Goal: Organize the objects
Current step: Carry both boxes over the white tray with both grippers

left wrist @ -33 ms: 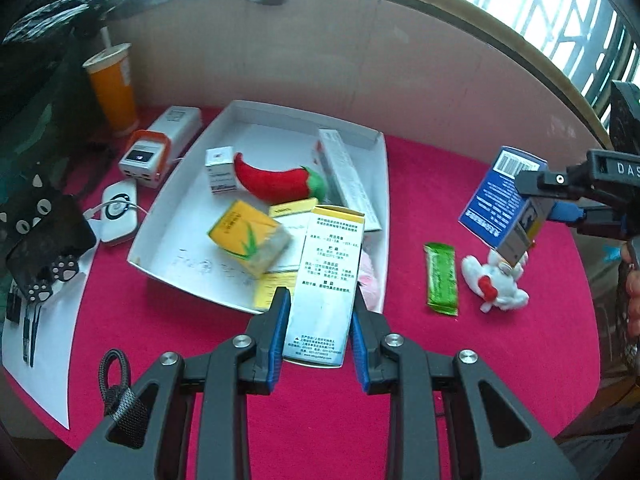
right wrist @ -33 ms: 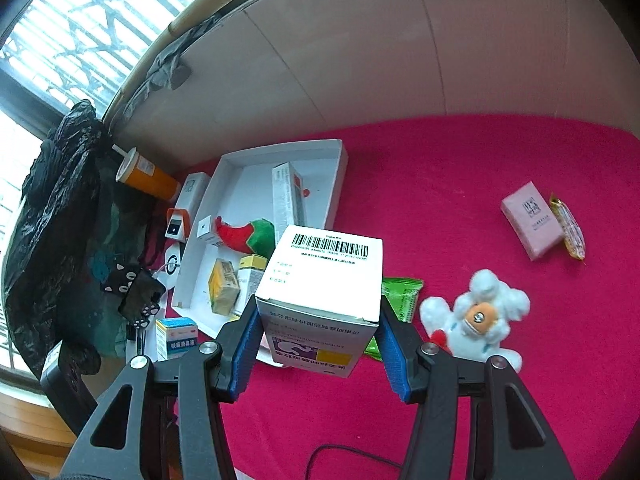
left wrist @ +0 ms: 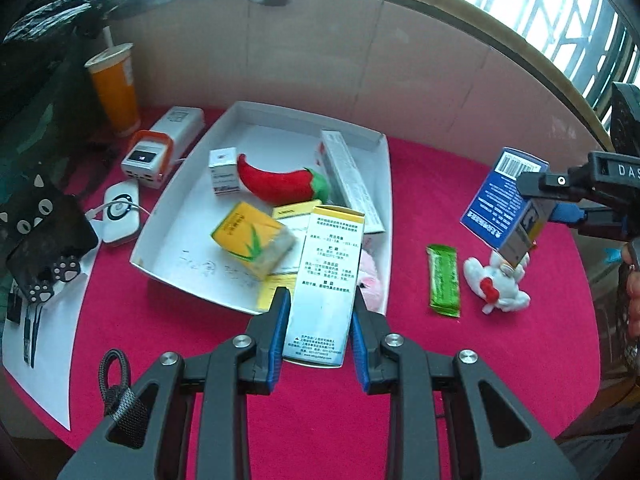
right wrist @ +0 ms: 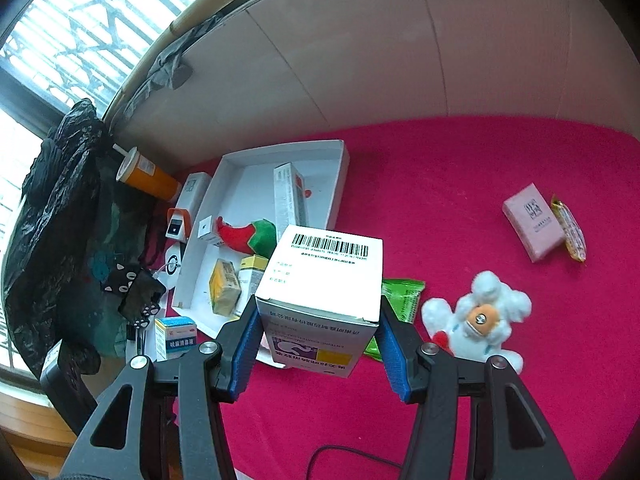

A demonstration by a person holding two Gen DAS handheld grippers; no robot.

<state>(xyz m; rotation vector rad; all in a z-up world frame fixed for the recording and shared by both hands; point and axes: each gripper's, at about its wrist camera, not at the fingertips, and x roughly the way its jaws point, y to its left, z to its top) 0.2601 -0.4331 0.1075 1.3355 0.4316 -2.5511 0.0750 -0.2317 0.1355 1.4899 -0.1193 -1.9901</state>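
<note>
Mid-transfer: our left hand-held gripper (left wrist: 318,332) clamps a tall white box (left wrist: 326,280) over the white tray's (left wrist: 384,184) near rim; our right hand-held gripper (right wrist: 316,344) grasps a barcoded box (right wrist: 324,280) beside the tray. Next, we judge, lower and release inside.

Two fisheye wrist cameras look down along their own fingers at a red-covered table (left wrist: 440,184), each close above it. The left view faces the white tray (left wrist: 384,184) head-on; the right view, from further right, sees the same tray (right wrist: 340,184) and white plush toy (right wrist: 480,320).
</note>
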